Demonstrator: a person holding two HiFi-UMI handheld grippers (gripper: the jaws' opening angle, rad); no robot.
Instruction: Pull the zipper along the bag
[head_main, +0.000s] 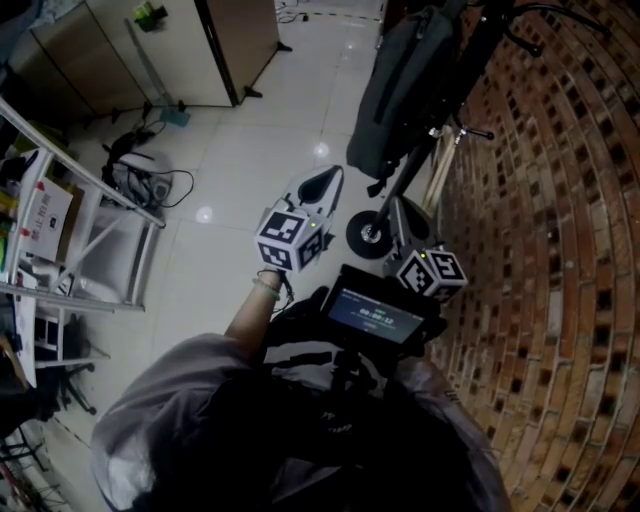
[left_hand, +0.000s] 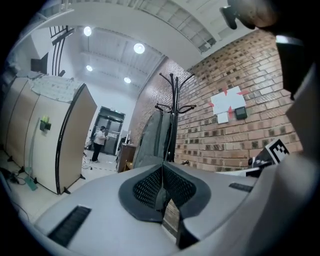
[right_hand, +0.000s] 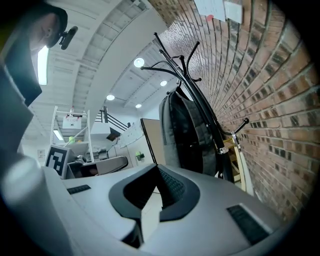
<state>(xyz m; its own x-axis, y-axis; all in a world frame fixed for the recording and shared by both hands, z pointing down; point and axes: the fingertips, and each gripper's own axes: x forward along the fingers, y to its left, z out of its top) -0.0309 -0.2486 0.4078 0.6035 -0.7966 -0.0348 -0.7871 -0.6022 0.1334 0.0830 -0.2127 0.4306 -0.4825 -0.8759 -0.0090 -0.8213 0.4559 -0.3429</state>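
Starting closest in, the left tongs (head_main: 322, 182) have their jaws pressed together on nothing at all. The right tongs (head_main: 404, 216), just beside them, look equally closed and equally empty. Neither touches anything.

Ahead of both tips, well apart from them, the grey bag (head_main: 402, 82) hangs from a black coat stand (right_hand: 201, 102). It is almost dead ahead of the left pair and slightly to the outer side of the right pair. Beyond the bag and along the right tongs' side runs the brick wall (head_main: 560, 260).

The bag looks like soft, fairly light fabric hanging free, so it will probably swing and buckle if the zipper is dragged without support. One pair would do best pinching the cloth beside the zipper track to keep it taut. The other would take the small pull tab, a narrow and likely slippery target. The tab itself is too small to make out from here, and both pairs must open before either grip.
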